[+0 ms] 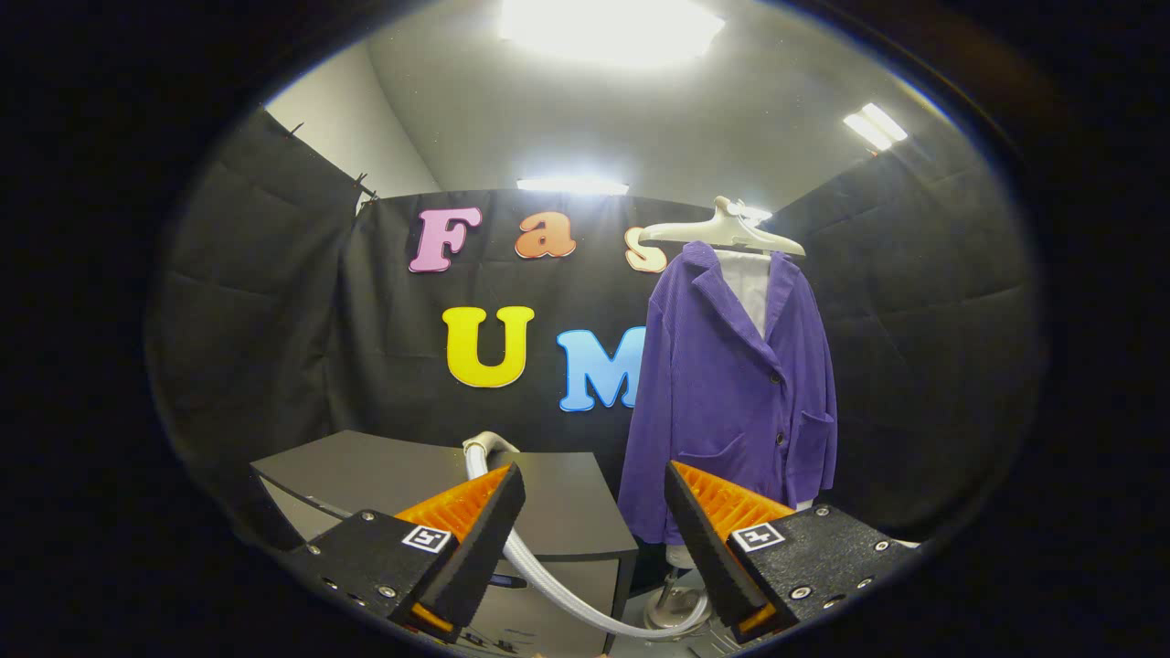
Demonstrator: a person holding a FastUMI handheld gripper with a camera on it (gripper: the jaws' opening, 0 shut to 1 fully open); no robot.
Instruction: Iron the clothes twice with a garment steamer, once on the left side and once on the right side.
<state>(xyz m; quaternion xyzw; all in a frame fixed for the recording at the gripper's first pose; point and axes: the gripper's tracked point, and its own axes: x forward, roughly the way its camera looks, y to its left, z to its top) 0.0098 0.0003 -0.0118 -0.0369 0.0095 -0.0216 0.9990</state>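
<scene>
Claw (594, 525) spread wide, holding nothing; white ribbed hose (548, 576) curves between its fingers, looks bendy, light. Purple jacket (731, 384) hangs beyond, soft. Steamer head unseen; grip its handle.

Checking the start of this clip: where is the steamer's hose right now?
In the gripper view, the hose curves from the dark cabinet between the open gripper's fingers toward the stand base below the purple jacket.

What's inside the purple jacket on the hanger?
Between the lapels of the purple jacket, a white garment shows on the white hanger; the rest is covered. The gripper has open, empty jaws.
</scene>
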